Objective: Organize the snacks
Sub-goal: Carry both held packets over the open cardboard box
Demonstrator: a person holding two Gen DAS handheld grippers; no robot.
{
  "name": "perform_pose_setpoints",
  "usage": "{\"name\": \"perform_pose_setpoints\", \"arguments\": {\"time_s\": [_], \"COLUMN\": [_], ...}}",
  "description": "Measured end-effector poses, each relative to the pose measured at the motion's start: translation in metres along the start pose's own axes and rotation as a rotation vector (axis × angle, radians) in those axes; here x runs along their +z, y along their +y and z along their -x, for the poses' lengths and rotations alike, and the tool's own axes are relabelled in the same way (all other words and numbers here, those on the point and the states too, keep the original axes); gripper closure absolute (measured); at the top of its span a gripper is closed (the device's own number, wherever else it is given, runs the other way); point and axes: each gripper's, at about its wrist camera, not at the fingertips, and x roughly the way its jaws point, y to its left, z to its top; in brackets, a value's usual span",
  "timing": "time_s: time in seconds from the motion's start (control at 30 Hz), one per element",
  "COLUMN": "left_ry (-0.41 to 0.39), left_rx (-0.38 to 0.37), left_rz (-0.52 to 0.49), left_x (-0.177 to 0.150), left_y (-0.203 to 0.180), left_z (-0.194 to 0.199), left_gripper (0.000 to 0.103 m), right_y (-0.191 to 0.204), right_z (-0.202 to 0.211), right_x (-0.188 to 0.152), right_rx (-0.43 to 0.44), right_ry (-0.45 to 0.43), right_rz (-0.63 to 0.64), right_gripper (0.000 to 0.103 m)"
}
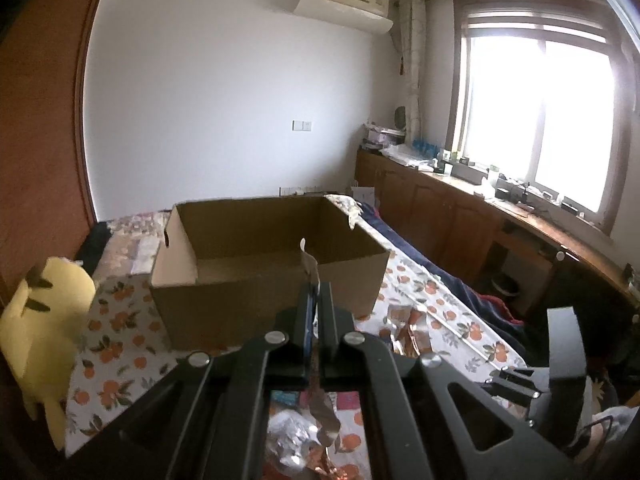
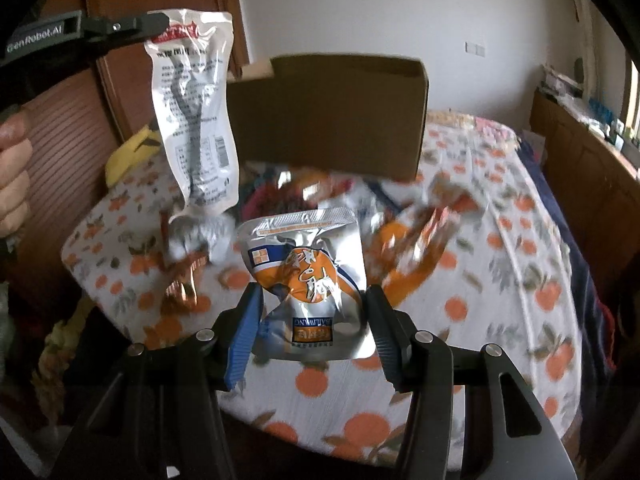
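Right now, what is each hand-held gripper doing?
Left hand-held gripper: shut on the white snack packet.
Right hand-held gripper: shut on the silver-and-orange pouch.

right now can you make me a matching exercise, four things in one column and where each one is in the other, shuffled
Things
1. white packet
2. silver and orange pouch
3. cardboard box
4. yellow plush toy

Places
A. between the right gripper fingers
B. open-topped, standing on the flowered cloth
C. hanging by its top edge from the left gripper
D. at the cloth's edge, left of the box

Pairs: 1-C, 2-A, 3-B, 4-D
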Motion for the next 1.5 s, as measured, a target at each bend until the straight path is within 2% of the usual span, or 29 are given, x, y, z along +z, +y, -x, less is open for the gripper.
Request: {"name": "perform_pose_setpoints", "arguments": {"time_s": [0.47,0.8,1.1,1.33,1.5], "left_ry": [-0.077,-0.075,-0.034,0.049,0.085], "left_rx": [0.037,0.084,0.096,0.096,0.090], "left_rz": [-0.067,-0.080,-0.070,-0.040,-0.025], "left_x": [0.087,0.126,0.127,0.097,0.081], "left_y": [0.018,0.051,0.078,0.093,0.094], "left_z": [-0.003,-0.049,-0.103,-0.147,-0.164], "left_gripper": [0.103,0.103,0.103,0.103,0.103], "right_y": [-0.012,-0.022,-0.024,-0.033,-0.037], "right_z": [0.021,-0.021,-0.084,-0.125,-0.144], "right_x": [0.110,0.184,0.211,0.211,0.209], "right_rx": [-0.006,0.006,0.010,-0.004,-0.009], "right_ry": [-0.151,-0.180,-0.132,-0.076,-0.044], "right_rz": [0.082,0.118,0.110,0.089,0.078], "right_gripper": [0.049,0.049,0.049,0.049,0.049]}}
